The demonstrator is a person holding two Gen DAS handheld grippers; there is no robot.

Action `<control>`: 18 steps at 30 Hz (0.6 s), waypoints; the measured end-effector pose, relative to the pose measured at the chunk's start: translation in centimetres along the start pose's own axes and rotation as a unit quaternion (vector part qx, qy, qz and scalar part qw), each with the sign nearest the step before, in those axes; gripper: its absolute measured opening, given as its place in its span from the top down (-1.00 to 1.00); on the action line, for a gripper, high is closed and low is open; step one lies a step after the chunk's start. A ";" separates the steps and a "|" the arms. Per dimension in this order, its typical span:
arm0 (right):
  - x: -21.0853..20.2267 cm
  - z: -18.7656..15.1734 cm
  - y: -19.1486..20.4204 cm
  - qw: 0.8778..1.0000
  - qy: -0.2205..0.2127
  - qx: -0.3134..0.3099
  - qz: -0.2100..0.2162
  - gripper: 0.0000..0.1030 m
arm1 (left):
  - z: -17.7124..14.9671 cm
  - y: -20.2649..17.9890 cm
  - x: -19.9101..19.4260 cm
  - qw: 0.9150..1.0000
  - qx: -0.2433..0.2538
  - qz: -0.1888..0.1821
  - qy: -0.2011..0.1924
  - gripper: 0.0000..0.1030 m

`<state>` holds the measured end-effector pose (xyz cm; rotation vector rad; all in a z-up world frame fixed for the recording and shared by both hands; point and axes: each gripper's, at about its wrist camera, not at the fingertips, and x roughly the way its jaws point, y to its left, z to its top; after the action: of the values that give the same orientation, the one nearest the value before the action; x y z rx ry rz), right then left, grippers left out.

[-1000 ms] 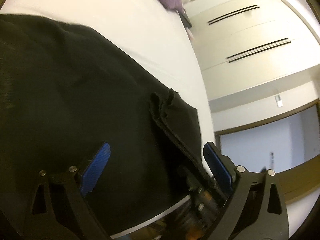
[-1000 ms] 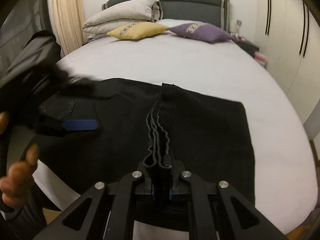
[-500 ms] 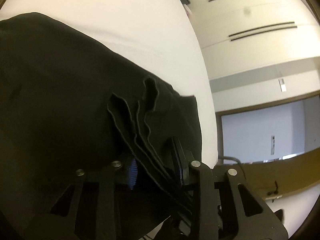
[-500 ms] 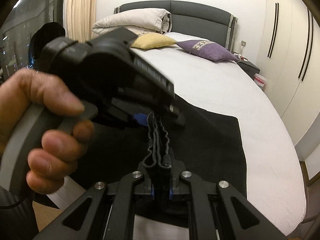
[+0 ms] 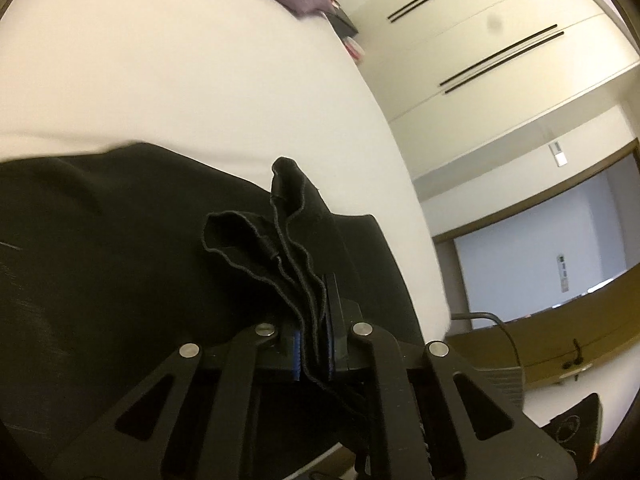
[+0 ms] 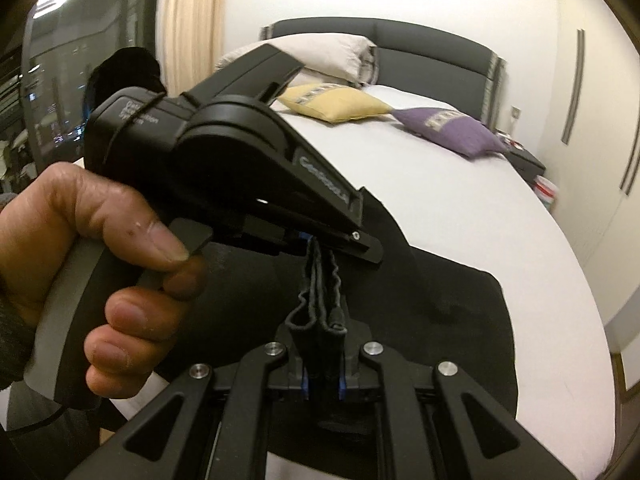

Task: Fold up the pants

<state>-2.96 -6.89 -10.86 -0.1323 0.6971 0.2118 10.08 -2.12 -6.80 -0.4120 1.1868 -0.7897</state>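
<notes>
Black pants [image 5: 120, 280] lie spread on the white bed [image 5: 200, 80]. My left gripper [image 5: 316, 344] is shut on a bunched, layered edge of the pants, which stands up between its pads. In the right wrist view my right gripper [image 6: 322, 364] is shut on the same pleated edge of the pants [image 6: 460, 312], lifted off the bed. Just beyond it, the left gripper [image 6: 316, 240] pinches the fabric from the left, held by a person's hand [image 6: 80, 240]. The two grips sit close together on the fold.
A yellow cushion [image 6: 332, 100], a purple cushion [image 6: 452, 132] and pale pillows lie against the dark headboard [image 6: 420, 52]. White wardrobe doors [image 5: 500, 40] run along the bed's right side. A curtain [image 6: 192, 20] and a dark window are at the left.
The left gripper went from wide open over the pants to shut on the bunched edge, and lifted. In the right wrist view it swung in from the left to just ahead of the right gripper.
</notes>
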 end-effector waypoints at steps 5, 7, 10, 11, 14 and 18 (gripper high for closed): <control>2.4 0.3 3.2 0.999 0.017 -0.013 0.024 0.80 | -0.6 3.4 -1.6 0.999 -0.014 0.029 -0.001 0.87; 3.4 0.0 4.3 0.999 0.026 -0.018 0.029 0.80 | -1.1 4.9 -1.7 0.999 -0.023 0.038 -0.002 0.87; 4.8 -0.7 5.0 0.998 0.045 -0.024 0.039 0.77 | -1.8 6.1 0.0 0.998 -0.034 0.048 0.003 0.87; 5.3 -1.1 4.8 0.997 0.059 -0.025 0.044 0.70 | -2.2 6.7 0.6 0.998 -0.043 0.053 0.011 0.87; 6.7 -2.5 4.5 0.993 0.094 -0.014 0.066 0.51 | -2.6 7.6 1.6 0.997 -0.049 0.051 0.014 0.85; 5.3 -2.9 2.7 0.989 0.103 0.019 0.106 0.08 | -2.4 8.1 0.9 0.997 -0.054 0.057 0.016 0.77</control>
<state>-1.41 -4.01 -16.63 -0.0432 0.9214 0.3924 10.64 2.90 -13.59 -0.4183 1.2764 -0.6372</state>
